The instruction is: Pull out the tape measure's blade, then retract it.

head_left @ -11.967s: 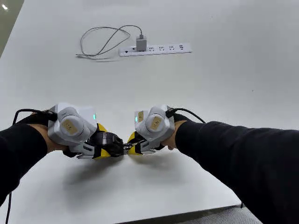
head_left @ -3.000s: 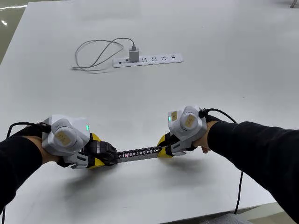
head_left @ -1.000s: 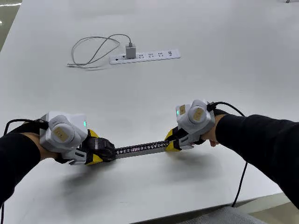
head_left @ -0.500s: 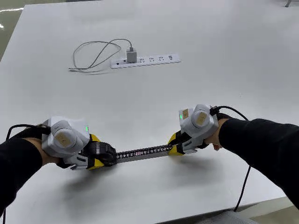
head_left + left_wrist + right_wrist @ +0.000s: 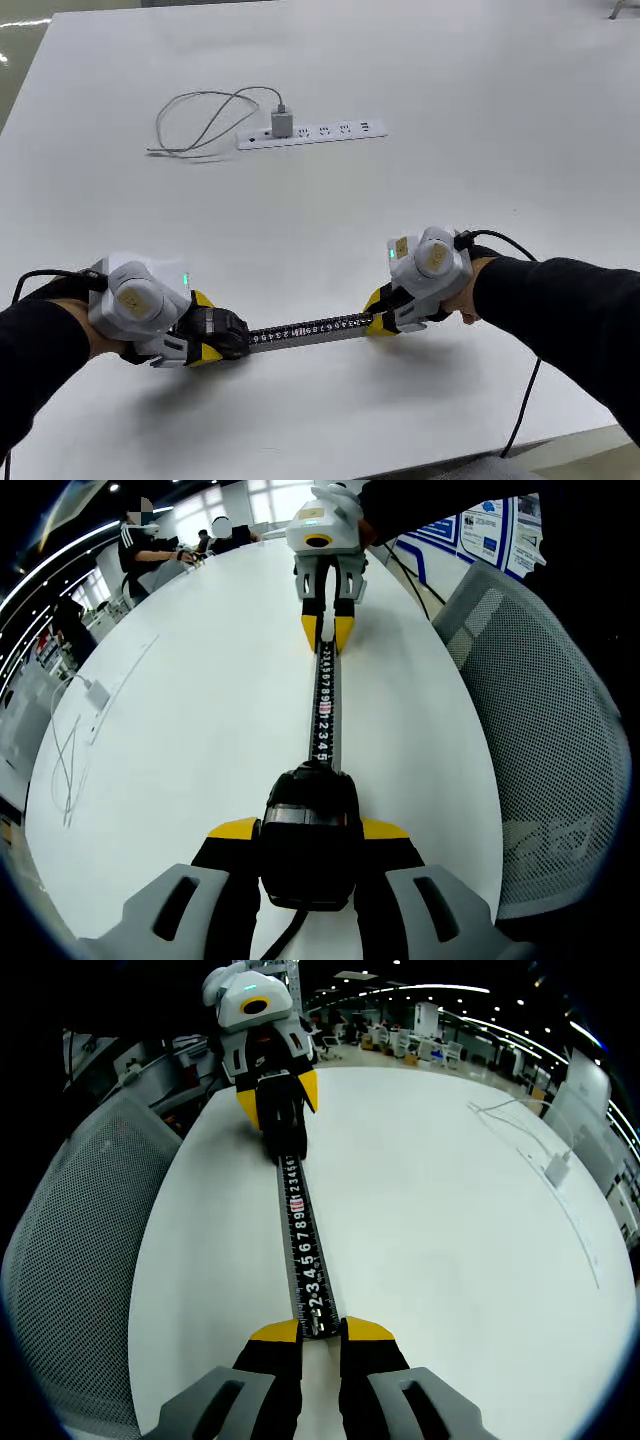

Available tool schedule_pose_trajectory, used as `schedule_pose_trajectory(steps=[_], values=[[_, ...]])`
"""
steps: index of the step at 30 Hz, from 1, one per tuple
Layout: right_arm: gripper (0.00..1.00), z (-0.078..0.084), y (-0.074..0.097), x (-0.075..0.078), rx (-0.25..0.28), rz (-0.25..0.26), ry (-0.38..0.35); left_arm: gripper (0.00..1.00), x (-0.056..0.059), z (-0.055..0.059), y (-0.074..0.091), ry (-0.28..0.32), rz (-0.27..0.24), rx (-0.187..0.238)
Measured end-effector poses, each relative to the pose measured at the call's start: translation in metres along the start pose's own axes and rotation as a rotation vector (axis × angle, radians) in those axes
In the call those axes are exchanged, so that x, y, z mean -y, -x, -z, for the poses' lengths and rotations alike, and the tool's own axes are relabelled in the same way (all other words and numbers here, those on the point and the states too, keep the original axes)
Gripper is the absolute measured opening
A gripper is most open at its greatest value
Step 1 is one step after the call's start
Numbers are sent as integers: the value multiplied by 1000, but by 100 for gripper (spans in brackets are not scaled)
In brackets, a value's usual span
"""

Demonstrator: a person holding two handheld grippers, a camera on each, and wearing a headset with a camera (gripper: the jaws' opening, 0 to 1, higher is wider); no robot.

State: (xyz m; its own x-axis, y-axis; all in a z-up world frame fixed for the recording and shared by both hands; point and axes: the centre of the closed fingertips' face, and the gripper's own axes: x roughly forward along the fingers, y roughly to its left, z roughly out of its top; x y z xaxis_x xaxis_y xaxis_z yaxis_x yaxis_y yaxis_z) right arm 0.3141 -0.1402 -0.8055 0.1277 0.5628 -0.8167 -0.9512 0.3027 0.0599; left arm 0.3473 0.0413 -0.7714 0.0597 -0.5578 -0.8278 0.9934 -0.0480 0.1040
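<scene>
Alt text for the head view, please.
A tape measure's blade is stretched over a white table: the left claw grips the black case, the right claw pinches the blade's end. A power strip with a cable lies farther back.

The tape measure's blade (image 5: 303, 1250) bears white scale numerals on black: in the right gripper view they run 2 to 9, a red-marked figure, then on to 6; the wall posters' (image 5: 480, 525) print is too small to read

Left gripper (image 5: 205, 336) clamps the tape measure (image 5: 222, 329) near the worktop's (image 5: 450, 150) front edge; right gripper (image 5: 378, 319), well apart, pinches the blade (image 5: 310, 330) tip (grippers face each other).
</scene>
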Motion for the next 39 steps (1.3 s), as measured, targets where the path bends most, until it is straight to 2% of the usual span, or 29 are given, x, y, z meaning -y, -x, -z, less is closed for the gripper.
schedule_pose_trajectory(steps=[39], values=[[9,14,10,3,-17,10,18,31,3,-3,2,1,-1,3]])
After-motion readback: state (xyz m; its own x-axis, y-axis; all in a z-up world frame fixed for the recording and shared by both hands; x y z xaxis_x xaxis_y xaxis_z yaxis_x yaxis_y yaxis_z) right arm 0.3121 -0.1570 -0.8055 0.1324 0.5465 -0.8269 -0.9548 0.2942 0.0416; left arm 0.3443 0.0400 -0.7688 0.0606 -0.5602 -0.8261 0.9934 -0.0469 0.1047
